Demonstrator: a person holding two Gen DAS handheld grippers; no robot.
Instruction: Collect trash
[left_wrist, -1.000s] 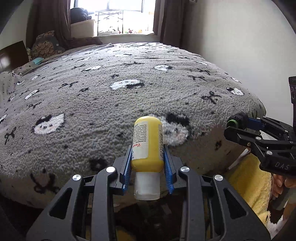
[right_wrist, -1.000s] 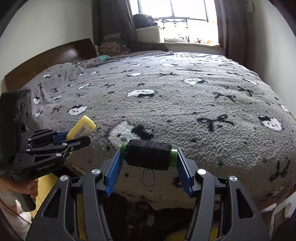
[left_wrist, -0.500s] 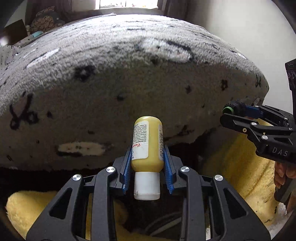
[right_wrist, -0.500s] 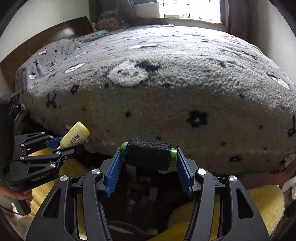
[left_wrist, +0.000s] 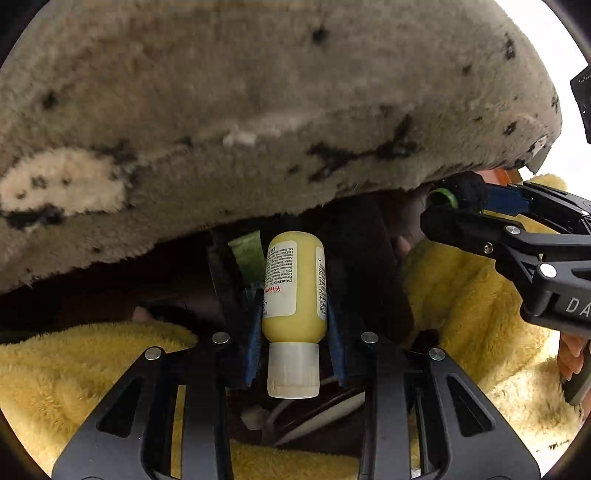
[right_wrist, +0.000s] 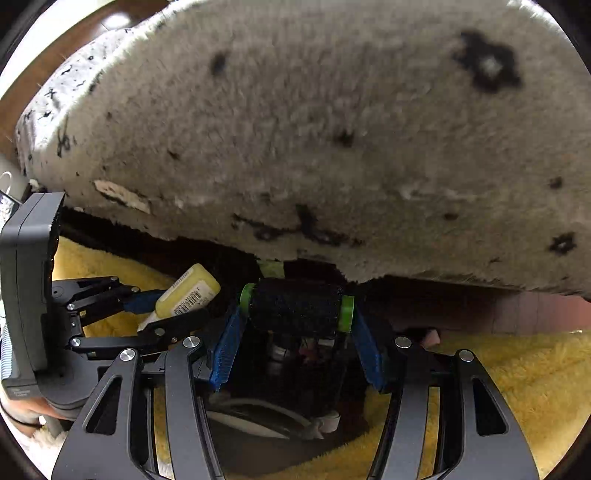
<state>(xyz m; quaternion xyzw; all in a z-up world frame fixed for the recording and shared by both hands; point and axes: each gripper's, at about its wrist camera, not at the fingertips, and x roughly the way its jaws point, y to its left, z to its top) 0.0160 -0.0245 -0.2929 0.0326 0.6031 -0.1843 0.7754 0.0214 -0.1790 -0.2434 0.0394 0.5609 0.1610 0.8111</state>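
Both grippers have been lowered since a second ago: the top of the grey fleece bedspread with black-and-white pattern (left_wrist: 258, 110) is no longer seen, only its hanging edge above the fingers. The left gripper (left_wrist: 295, 332) is clamped on a small yellow plastic bottle with a white cap (left_wrist: 293, 295), pinched between the blue pads (left_wrist: 255, 332), cap toward the gripper body. The right gripper (right_wrist: 295, 332) is closed on a black thread spool with green ends (right_wrist: 295, 306), held crosswise between its fingertips. Below the fingers a dark bin opening (right_wrist: 288, 373) with items inside is seen, ringed by a fluffy yellow rug (right_wrist: 517, 387). A hand (left_wrist: 570, 354) is seen on the right gripper's handle.
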